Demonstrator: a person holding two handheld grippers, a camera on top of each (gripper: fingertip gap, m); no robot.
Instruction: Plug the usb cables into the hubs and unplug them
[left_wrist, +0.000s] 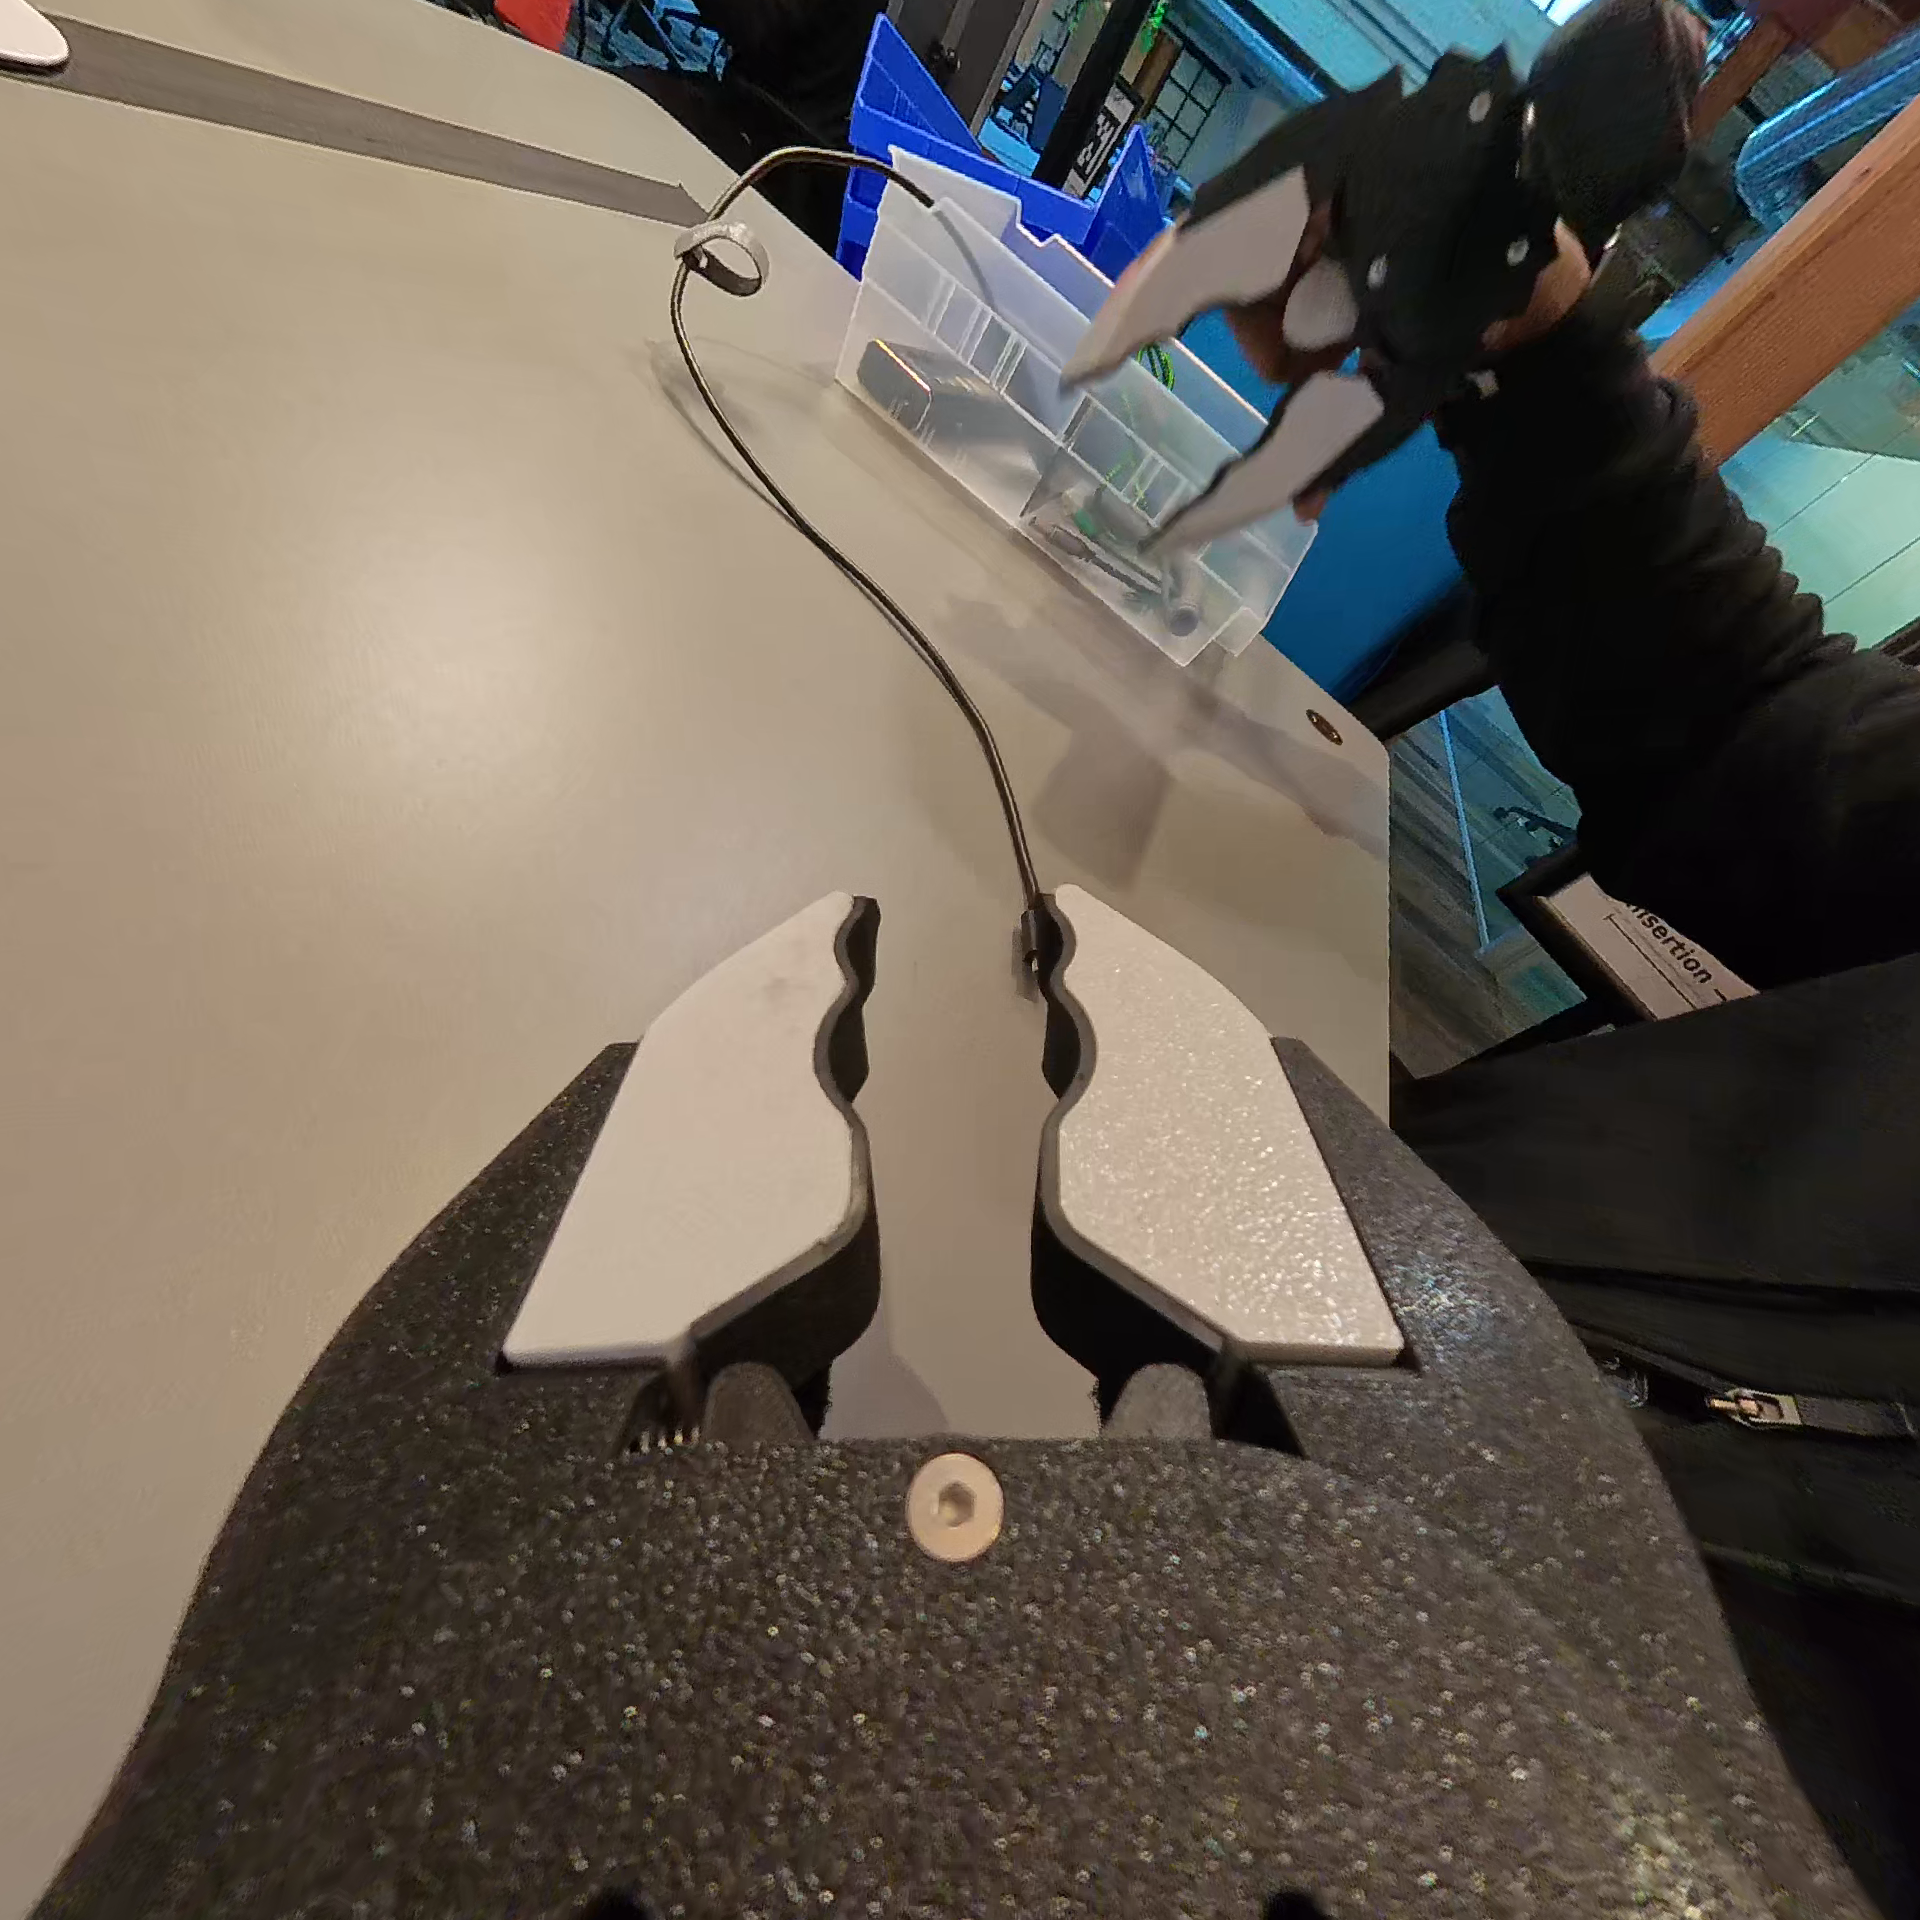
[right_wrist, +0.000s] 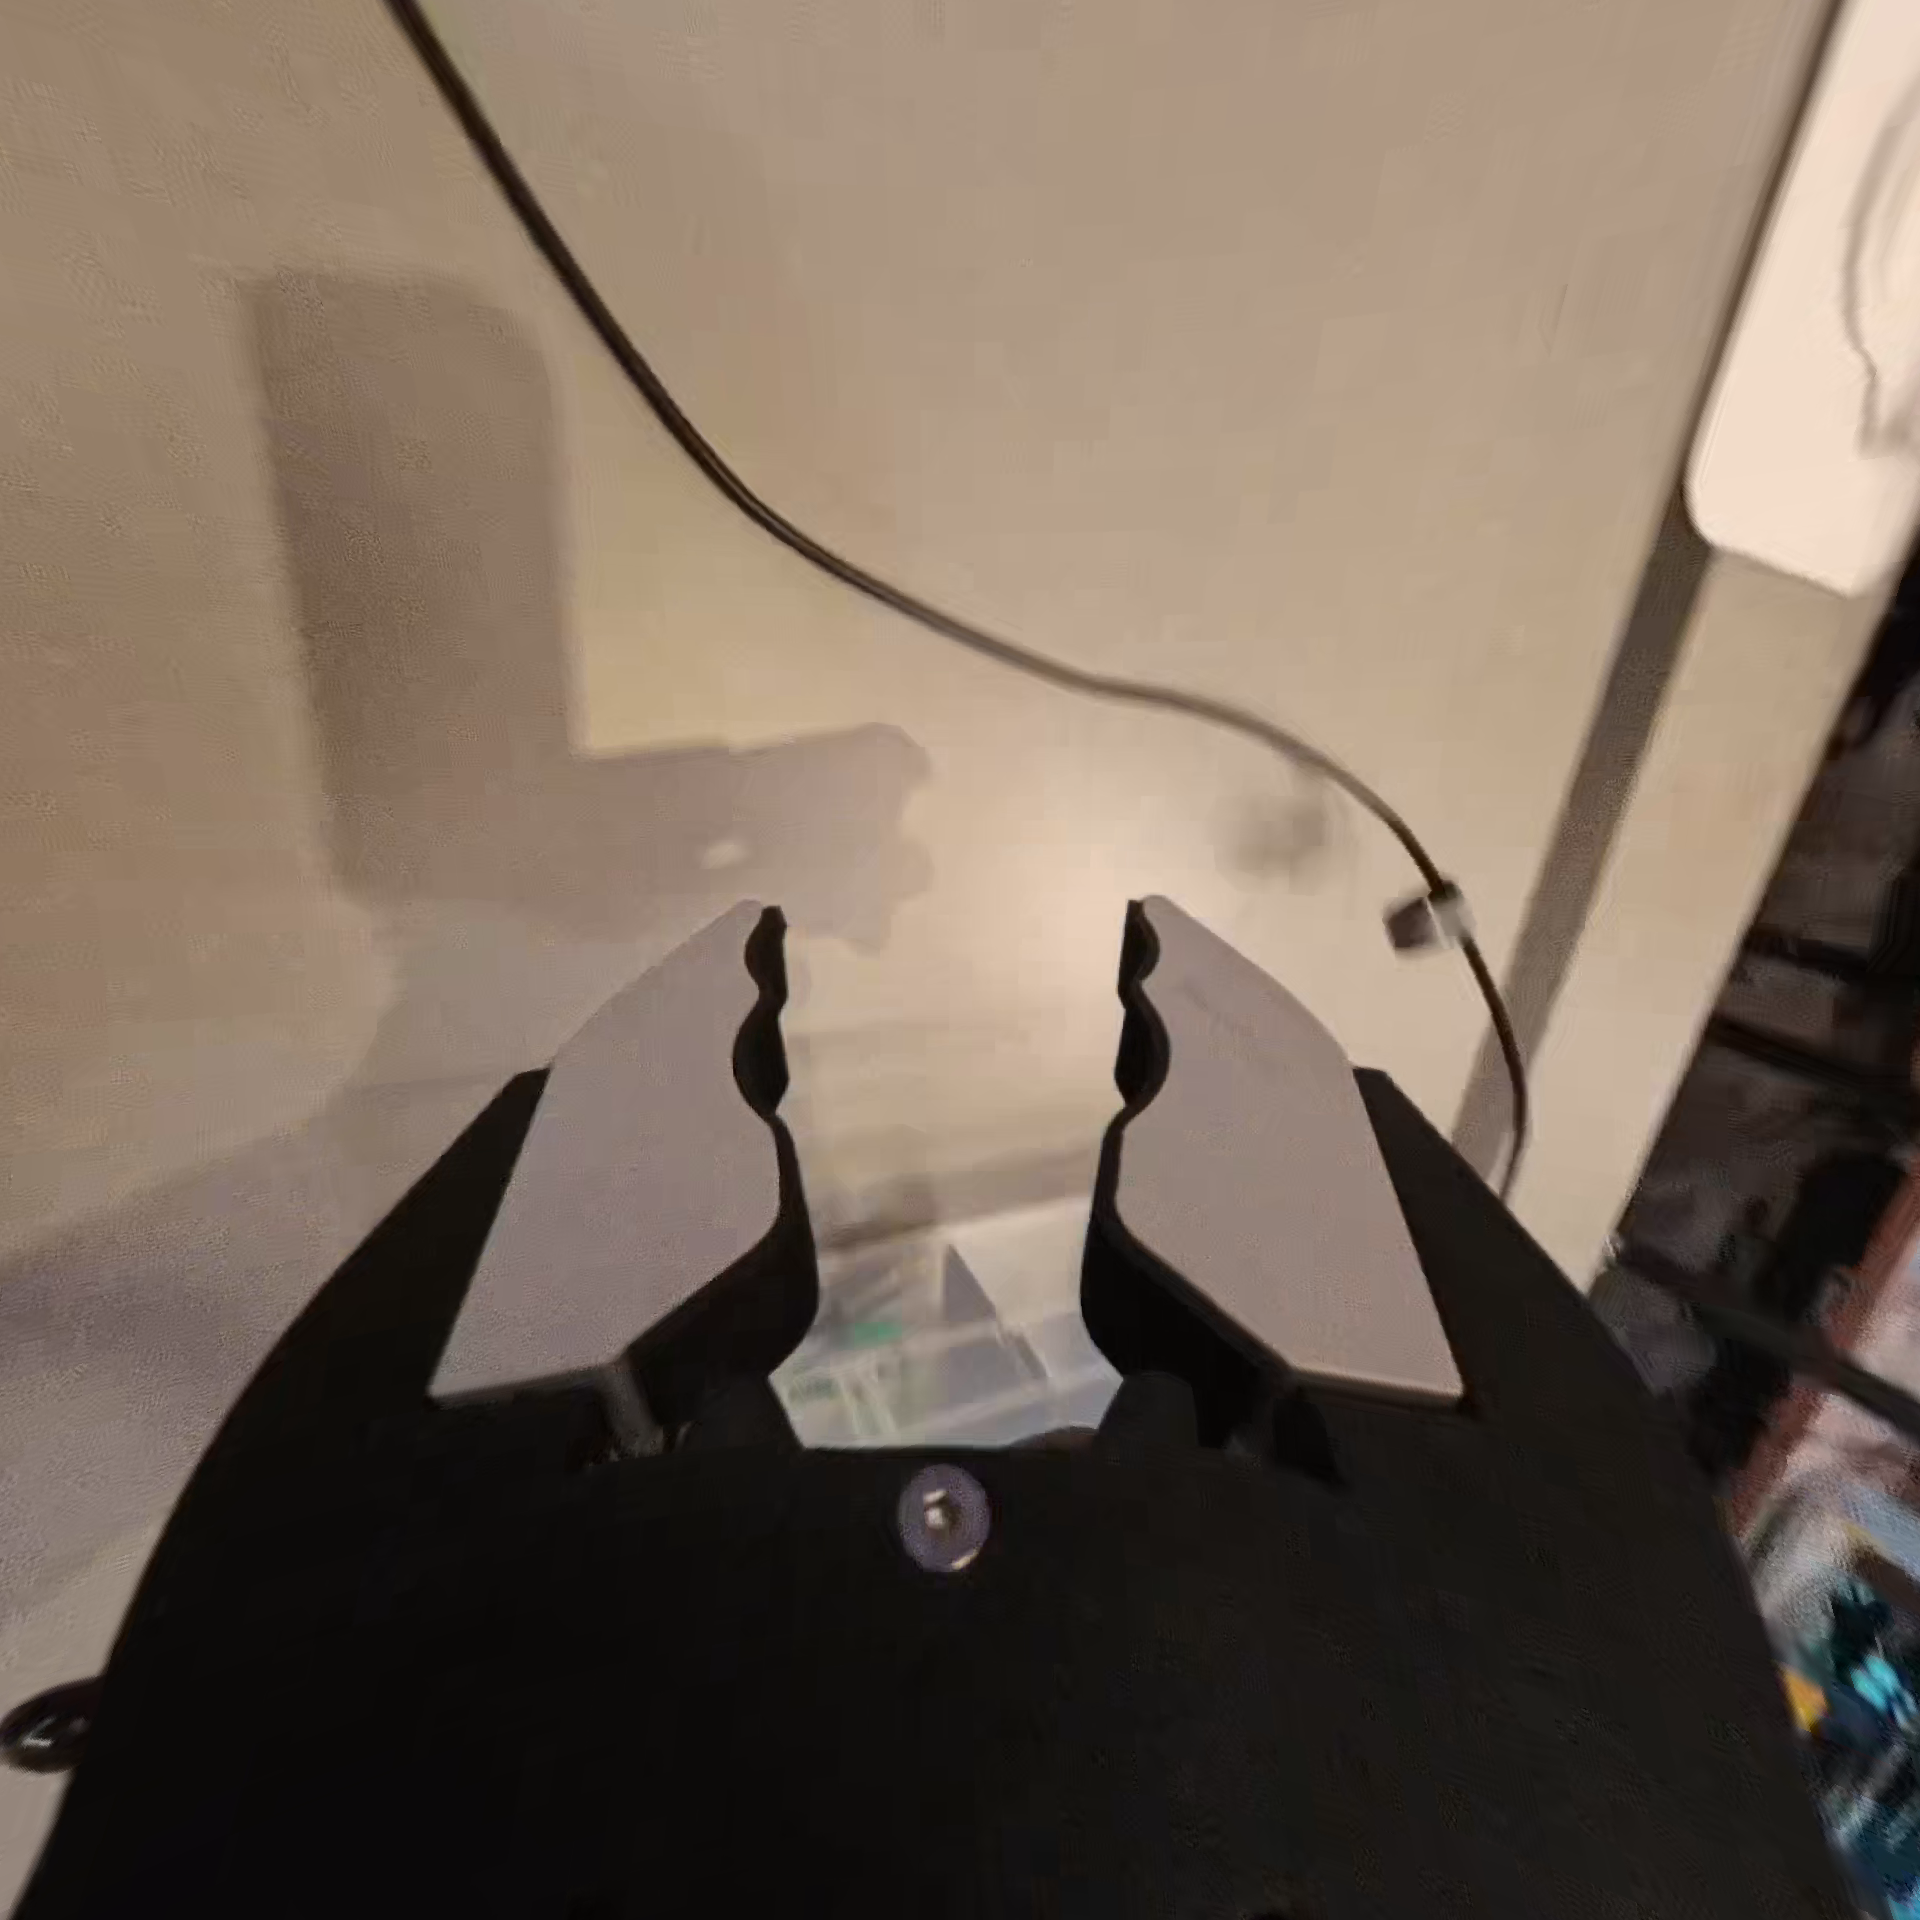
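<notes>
the grey table (left_wrist: 312, 623) spreads out ahead of both claws. ahead and right of the left gripper (left_wrist: 956, 935), a clear plastic organiser box (left_wrist: 935, 343) sits near the table edge; the right gripper (left_wrist: 1153, 447) hangs over it, fingers apart on nothing, a dark block inside that may be a hub. the left gripper's fingers stand apart too. the thin black usb cable (left_wrist: 831, 540) trails forward from its right fingertip, the small plug (left_wrist: 1027, 940) just beside that pad. the cable looks light and floppy; i judge the stiff plug body the place to pinch.
</notes>
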